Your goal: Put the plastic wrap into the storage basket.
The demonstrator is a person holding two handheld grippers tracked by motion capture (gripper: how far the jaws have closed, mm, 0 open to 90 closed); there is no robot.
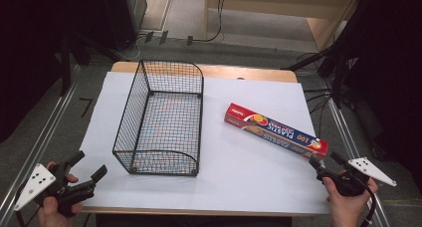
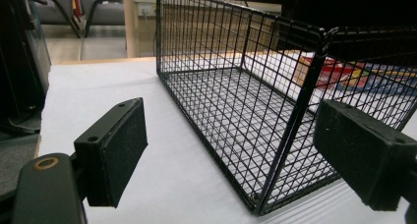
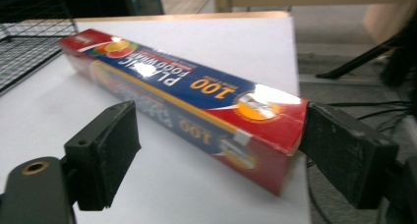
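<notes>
Right gripper sits at the near right corner of the white table, jaws spread wide, lined up on the near end of the plastic food wrap box. In the right gripper view the box end lies between the pads, one pad close against its right edge, nothing clamped yet. Likely next: grip that end. Best to push in a little deeper and square the pads on the long side faces before closing, so the box doesn't swivel.

The box lies flat on the table, right of the black wire basket, long axis running diagonally from far-left to near-right.

Left gripper waits open by the basket's near left corner.
</notes>
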